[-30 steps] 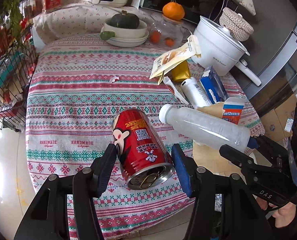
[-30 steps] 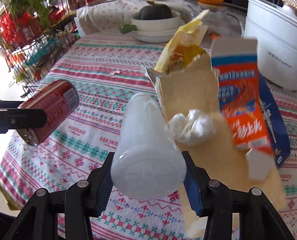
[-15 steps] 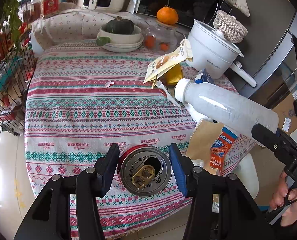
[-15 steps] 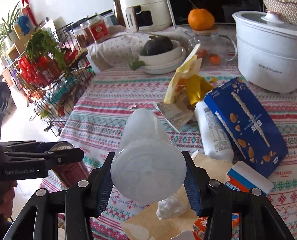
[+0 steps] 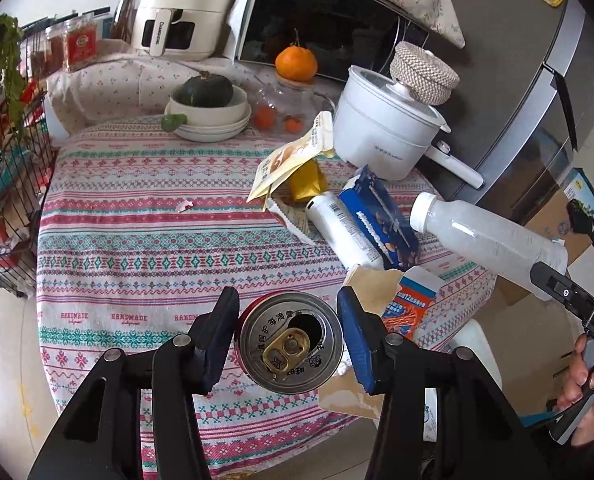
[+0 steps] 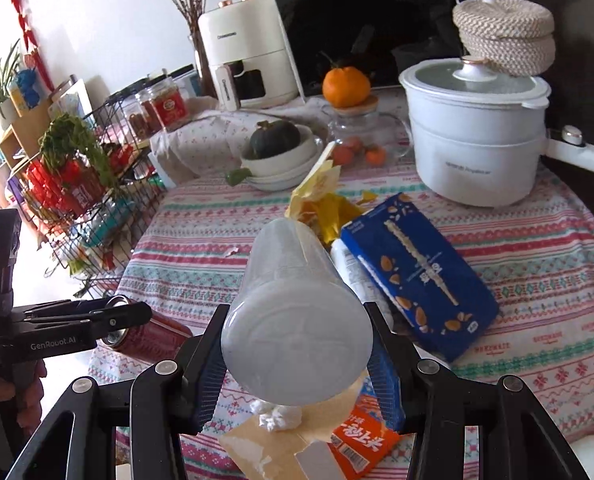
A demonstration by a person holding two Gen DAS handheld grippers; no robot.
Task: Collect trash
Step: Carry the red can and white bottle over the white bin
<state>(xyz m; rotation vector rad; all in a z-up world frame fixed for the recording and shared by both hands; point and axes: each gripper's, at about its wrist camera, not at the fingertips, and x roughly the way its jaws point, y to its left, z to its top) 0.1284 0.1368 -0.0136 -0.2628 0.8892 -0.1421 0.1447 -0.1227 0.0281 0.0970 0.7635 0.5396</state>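
My left gripper is shut on a red drink can, its opened top facing the camera, held off the near table edge; the can also shows in the right wrist view. My right gripper is shut on a frosted white plastic bottle, held in the air at the right. On the patterned tablecloth lie a blue snack box, a white tube, yellow wrappers, a torn orange carton on brown cardboard and a crumpled tissue.
A white electric pot stands at the back right. Bowls with a dark squash, a glass jar topped by an orange, an air fryer and a microwave stand behind. A wire rack stands left of the table.
Both grippers have pulled back and up from the table with the can and the bottle held. The can has turned its top to the camera.
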